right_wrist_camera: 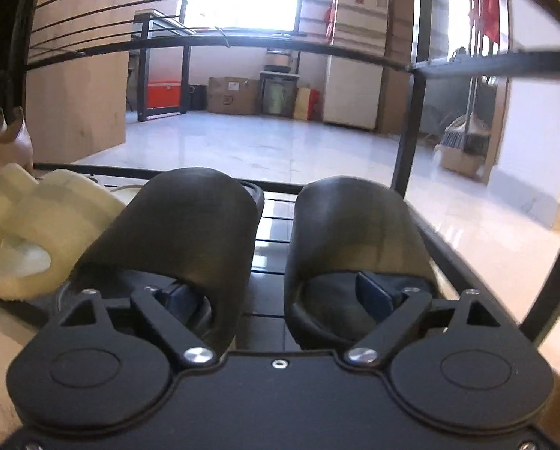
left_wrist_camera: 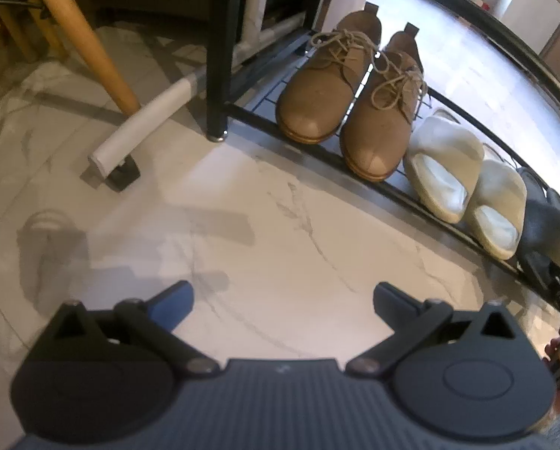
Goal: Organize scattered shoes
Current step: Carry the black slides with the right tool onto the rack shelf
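Note:
In the left wrist view a black wire shoe rack (left_wrist_camera: 242, 112) holds a pair of tan lace-up shoes (left_wrist_camera: 321, 93), a pair of cream slides (left_wrist_camera: 445, 165) and black slides (left_wrist_camera: 542, 221) at the right edge. My left gripper (left_wrist_camera: 281, 302) is open and empty above the marble floor, short of the rack. In the right wrist view two black slides (right_wrist_camera: 182, 232) (right_wrist_camera: 355, 240) sit side by side on the rack shelf. My right gripper (right_wrist_camera: 280, 296) is open, one fingertip inside each slide's opening. Cream slides (right_wrist_camera: 36, 221) lie to their left.
A wooden chair leg (left_wrist_camera: 81, 33) and a white bar on a black foot (left_wrist_camera: 129, 138) stand left of the rack. The rack's upper rail (right_wrist_camera: 280, 43) crosses above my right gripper, and its upright post (right_wrist_camera: 411, 112) stands at the right. Boxes line the far wall.

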A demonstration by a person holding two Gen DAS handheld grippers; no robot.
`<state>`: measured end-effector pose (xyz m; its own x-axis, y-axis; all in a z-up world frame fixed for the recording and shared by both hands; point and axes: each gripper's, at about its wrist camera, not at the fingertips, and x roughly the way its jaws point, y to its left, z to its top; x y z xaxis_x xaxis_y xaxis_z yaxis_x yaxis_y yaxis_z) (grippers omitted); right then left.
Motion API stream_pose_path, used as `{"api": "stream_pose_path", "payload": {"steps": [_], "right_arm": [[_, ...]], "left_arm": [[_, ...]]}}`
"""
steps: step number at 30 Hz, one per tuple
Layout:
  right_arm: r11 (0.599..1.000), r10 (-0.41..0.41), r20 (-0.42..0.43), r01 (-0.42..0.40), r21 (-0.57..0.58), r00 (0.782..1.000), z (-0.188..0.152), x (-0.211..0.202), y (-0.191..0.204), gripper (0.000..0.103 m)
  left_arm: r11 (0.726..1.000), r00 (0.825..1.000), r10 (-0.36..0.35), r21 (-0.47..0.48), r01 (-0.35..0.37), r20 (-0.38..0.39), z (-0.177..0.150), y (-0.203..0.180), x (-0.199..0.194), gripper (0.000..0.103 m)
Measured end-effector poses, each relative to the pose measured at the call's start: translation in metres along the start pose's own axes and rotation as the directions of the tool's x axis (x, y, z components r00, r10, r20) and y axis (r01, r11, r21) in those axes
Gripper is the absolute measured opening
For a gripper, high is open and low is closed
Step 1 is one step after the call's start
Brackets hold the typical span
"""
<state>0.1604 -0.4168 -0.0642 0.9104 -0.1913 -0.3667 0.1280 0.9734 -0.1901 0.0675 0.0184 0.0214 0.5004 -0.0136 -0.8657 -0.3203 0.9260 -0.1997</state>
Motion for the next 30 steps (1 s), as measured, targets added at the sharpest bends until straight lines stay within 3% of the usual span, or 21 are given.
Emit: {"api": "stream_pose_path", "payload": {"steps": [3,6,9,12,14,16,20,21,24,30], "right_arm": [[0.997,-0.064,0.0,0.064,-0.048,0.998,0.005,-0.006,0.016,0.091],[0.982,-0.129,0.02,0.131,-0.135,0.991,0.009,-0.005,0.03,0.1],[0.98,-0.118,-0.043,0.109,-0.167,0.992,0.015,0.009,0.026,0.103],[0.998,0.023,-0.1,-0.029,-0.055,0.995,0.03,0.013,0.005,0.098],[0.99,0.113,-0.111,-0.121,-0.066,0.987,0.04,0.012,-0.004,0.1],[0.982,-0.03,-0.102,0.01,-0.187,0.994,0.043,0.013,-0.001,0.101],[0.978,0.013,-0.096,-0.033,-0.207,0.995,0.055,0.006,-0.007,0.103],[0.958,-0.067,-0.097,0.037,-0.286,0.993,0.055,0.009,0.0,0.103],[0.948,0.06,-0.107,-0.09,-0.304,0.992,0.06,0.0,0.005,0.102],[0.947,-0.003,-0.124,-0.037,-0.32,0.992,0.059,-0.004,0.005,0.103]], "left_arm": [[1.0,1.0,-0.007,-0.003,0.007,-0.004,0.0,0.0,-0.001,0.102],[1.0,1.0,-0.015,-0.015,0.015,-0.006,0.0,0.001,-0.003,0.102],[0.999,1.0,-0.024,-0.025,0.023,-0.005,0.001,0.002,-0.004,0.102],[0.999,0.999,-0.036,-0.023,0.036,-0.007,0.001,0.0,-0.005,0.102],[0.999,0.999,-0.039,-0.02,0.039,-0.007,0.001,-0.001,-0.006,0.102],[0.999,0.999,-0.04,-0.013,0.04,0.0,0.0,-0.003,-0.007,0.102],[0.999,0.998,-0.049,0.007,0.049,0.038,0.002,-0.007,-0.014,0.102],[0.999,0.998,-0.053,0.01,0.053,0.043,0.002,-0.008,-0.015,0.102],[0.998,0.998,-0.057,0.005,0.057,0.038,0.003,-0.007,-0.015,0.102],[0.998,0.998,-0.059,-0.028,0.06,0.02,0.004,-0.002,-0.013,0.102]]}}
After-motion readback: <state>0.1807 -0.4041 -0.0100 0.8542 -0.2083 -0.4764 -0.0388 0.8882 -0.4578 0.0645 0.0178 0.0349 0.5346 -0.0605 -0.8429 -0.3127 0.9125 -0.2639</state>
